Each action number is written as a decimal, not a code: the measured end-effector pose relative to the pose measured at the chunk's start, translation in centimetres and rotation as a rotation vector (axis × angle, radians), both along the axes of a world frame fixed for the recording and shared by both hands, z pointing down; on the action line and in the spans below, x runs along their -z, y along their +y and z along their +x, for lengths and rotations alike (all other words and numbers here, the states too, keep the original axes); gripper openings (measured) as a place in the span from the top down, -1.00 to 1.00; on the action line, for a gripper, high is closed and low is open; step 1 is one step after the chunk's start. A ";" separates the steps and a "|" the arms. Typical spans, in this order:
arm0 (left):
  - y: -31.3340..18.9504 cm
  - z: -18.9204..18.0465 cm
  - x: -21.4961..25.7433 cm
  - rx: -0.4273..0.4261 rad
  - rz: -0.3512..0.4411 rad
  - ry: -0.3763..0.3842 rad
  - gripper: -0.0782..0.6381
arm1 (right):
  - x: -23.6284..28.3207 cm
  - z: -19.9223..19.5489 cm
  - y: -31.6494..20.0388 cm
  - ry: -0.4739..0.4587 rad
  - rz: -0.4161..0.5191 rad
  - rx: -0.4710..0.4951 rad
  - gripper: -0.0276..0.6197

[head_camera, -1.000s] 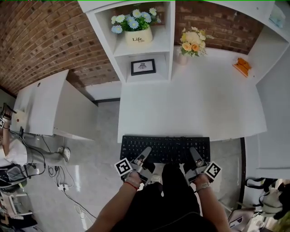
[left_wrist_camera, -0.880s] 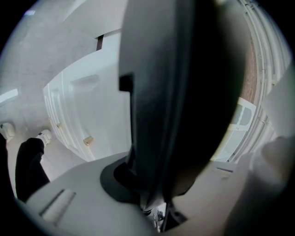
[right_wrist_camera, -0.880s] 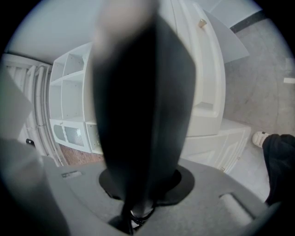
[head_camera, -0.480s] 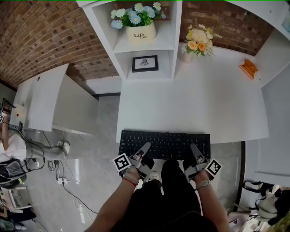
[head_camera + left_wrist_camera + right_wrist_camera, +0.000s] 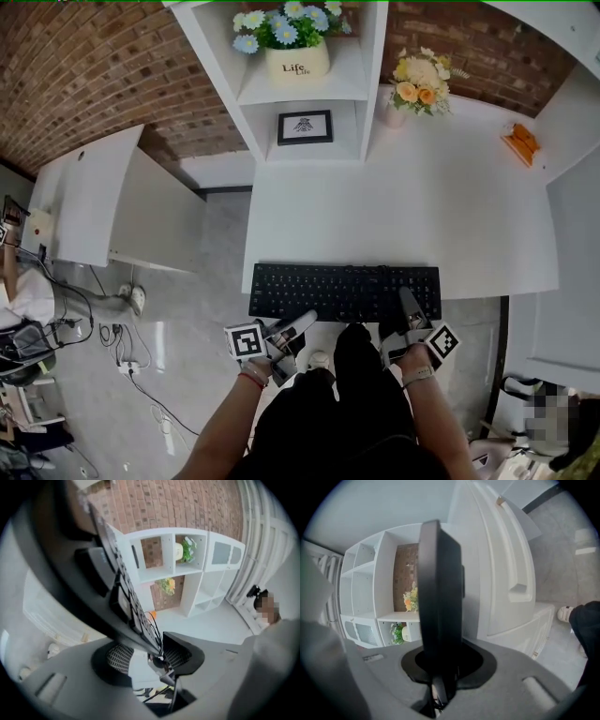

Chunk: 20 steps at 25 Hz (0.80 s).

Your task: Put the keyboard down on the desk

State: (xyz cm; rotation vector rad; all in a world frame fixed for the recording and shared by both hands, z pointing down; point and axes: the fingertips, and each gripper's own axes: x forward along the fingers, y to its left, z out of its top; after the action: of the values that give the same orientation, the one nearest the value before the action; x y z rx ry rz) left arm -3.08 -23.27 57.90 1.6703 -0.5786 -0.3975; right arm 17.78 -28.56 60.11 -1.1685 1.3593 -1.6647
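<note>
Left claw (image 5: 304, 322) is opening its jaws around the keyboard (image 5: 344, 292) edge; right claw (image 5: 410, 304) clamps it.

keyboard (image 5: 344, 292): black | desk (image 5: 403, 206): white | wall (image 5: 84, 75): red-brown brick pattern

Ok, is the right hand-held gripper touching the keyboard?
Touching. Right gripper view: the right hand-held gripper pinches the keyboard between its closing jaws.
</note>
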 end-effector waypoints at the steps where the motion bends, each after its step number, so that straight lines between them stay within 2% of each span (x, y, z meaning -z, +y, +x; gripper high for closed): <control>1: 0.7 0.3 -0.1 -0.051 0.034 -0.050 0.24 | 0.0 0.0 -0.1 0.000 -0.008 -0.013 0.72; 2: 1.5 0.7 -0.2 -0.102 0.066 -0.108 0.15 | 0.1 0.0 -0.1 0.002 -0.015 -0.021 0.72; 4: 3.1 1.6 -0.7 -0.218 0.129 -0.254 0.11 | 0.1 0.0 -0.2 0.011 -0.024 -0.026 0.72; 6: 4.3 2.5 -1.7 -0.339 0.189 -0.461 0.14 | 0.1 0.0 -0.4 0.018 -0.028 -0.021 0.72; 7: 4.5 2.7 -2.2 -0.379 0.220 -0.573 0.24 | 0.1 0.0 -0.4 0.020 -0.029 -0.019 0.72; 8: 4.4 2.8 -2.3 -0.398 0.250 -0.670 0.47 | 0.1 0.0 -0.5 0.023 -0.029 -0.017 0.72; 9: 4.1 3.0 -2.2 -0.401 0.274 -0.737 0.76 | 0.1 0.1 -0.4 0.027 -0.030 -0.016 0.72; 10: 3.7 3.2 -1.9 -0.399 0.291 -0.777 0.79 | 0.0 0.1 -0.4 0.029 -0.031 -0.014 0.72; 14: 3.0 3.8 -1.3 -0.359 0.278 -0.827 0.78 | 0.1 0.0 -0.6 0.037 -0.034 0.014 0.72; 20: 1.9 4.4 -1.2 -0.268 0.158 -0.737 0.78 | 0.4 -0.4 -0.6 0.041 -0.035 0.152 0.67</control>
State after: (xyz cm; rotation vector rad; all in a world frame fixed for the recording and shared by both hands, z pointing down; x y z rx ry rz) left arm 1.35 -21.36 59.06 2.0083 -0.8549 0.4031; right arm 17.40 -29.11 59.68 -1.1489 1.4817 -1.7854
